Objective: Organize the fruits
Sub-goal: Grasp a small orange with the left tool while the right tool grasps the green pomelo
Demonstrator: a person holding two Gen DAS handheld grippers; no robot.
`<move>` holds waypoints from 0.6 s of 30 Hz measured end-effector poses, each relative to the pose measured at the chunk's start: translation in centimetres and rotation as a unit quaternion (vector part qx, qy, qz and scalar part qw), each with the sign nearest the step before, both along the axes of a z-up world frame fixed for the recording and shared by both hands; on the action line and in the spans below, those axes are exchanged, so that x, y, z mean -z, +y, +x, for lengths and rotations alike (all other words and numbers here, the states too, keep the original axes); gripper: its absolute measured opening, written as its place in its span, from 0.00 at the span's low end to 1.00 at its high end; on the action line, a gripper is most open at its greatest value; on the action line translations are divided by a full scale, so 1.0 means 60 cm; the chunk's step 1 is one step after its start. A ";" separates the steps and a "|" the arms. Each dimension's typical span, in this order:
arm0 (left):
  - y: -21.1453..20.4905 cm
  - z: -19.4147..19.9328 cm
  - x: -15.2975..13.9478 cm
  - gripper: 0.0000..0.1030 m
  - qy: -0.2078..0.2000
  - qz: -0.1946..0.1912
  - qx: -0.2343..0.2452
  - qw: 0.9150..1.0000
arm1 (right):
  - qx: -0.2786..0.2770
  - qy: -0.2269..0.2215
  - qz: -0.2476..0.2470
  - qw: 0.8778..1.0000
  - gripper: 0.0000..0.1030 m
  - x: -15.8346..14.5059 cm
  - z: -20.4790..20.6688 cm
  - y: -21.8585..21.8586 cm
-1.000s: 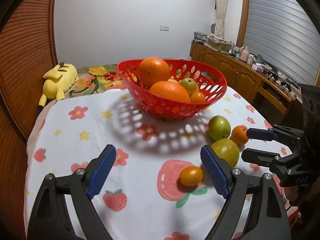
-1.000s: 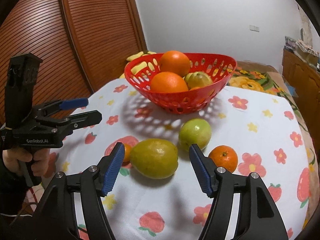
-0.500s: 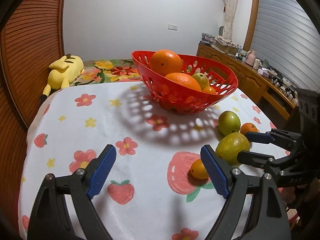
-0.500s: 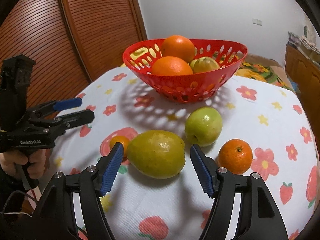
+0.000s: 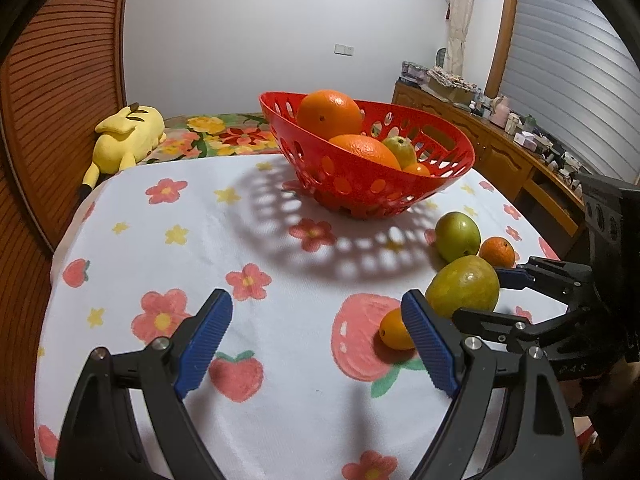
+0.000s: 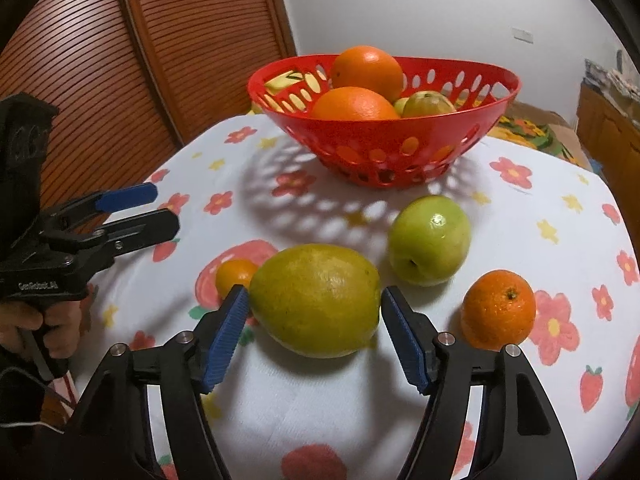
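A red perforated basket [image 6: 460,148] [image 5: 436,192] holds two oranges [image 6: 366,68] and a green fruit on the flowered tablecloth. In front of it lie a large yellow-green mango [image 6: 316,298] [image 5: 464,286], a green apple [image 6: 430,240] [image 5: 457,236], a mandarin [image 6: 498,308] [image 5: 497,252] and a small kumquat [image 6: 234,276] [image 5: 394,334]. My right gripper [image 6: 314,336] is open, its blue pads on either side of the mango, close to its ends. My left gripper [image 5: 316,340] is open and empty over bare cloth, left of the kumquat.
A yellow plush toy [image 5: 124,140] lies beyond the table's far left edge. A wooden slatted door [image 6: 132,60] stands on the left, a cluttered wooden sideboard [image 5: 520,152] on the right. The table edge curves close below both grippers.
My right gripper has moved forward and down, so its open pads now flank the mango. My left gripper has drifted left and lower, staying open.
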State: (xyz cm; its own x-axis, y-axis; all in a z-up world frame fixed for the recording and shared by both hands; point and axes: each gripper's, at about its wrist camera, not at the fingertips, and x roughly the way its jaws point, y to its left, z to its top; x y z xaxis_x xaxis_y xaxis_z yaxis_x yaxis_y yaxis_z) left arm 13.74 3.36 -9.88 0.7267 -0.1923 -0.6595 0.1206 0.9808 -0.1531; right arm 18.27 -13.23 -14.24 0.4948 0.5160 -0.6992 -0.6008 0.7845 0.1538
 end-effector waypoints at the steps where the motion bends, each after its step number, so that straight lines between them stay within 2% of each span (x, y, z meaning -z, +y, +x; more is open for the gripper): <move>1: -0.002 0.001 0.001 0.84 0.002 0.001 0.001 1.000 | -0.002 -0.002 -0.001 1.000 0.67 0.000 -0.002 0.000; 10: -0.035 0.005 0.010 0.83 0.014 0.000 0.029 0.999 | -0.007 0.007 0.013 1.000 0.66 -0.004 -0.014 -0.028; 18: -0.071 0.013 0.030 0.64 0.043 -0.003 0.070 0.997 | 0.004 0.006 0.010 1.000 0.66 -0.002 -0.027 -0.059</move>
